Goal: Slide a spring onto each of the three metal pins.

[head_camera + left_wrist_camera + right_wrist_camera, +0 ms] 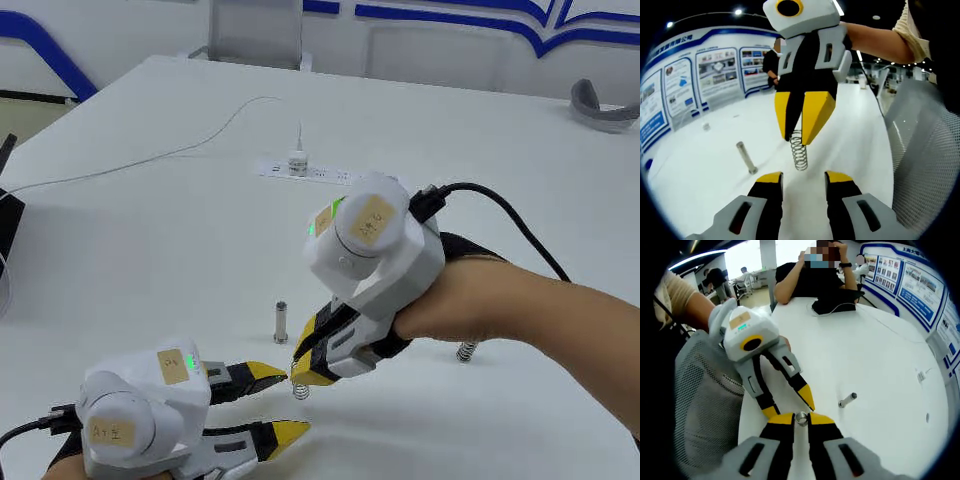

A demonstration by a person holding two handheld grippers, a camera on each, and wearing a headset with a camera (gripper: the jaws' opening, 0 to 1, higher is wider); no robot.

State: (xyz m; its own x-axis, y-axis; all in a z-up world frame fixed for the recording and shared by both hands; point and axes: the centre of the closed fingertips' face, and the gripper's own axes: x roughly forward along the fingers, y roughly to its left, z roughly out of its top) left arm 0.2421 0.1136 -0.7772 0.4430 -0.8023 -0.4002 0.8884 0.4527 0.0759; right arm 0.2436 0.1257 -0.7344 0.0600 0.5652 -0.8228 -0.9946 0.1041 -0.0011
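Worked over a wide white table (pixel 150 230). Held the right gripper (pixel 300 374) low above it, jaws pinched narrow on the top end of a spring (pixel 300 390), coil hanging below the tips. Found the left gripper (pixel 288 400) just beside, jaws spread wide and holding nothing. Saw a bare metal pin (pixel 281 322) standing upright on the table, near the held spring but apart from it. Noted a second spring (pixel 466 351) lying beside the right wrist.

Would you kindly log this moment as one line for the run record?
right gripper: shut on spring | left gripper: open, empty | pin: upright, bare | second spring: lying on table
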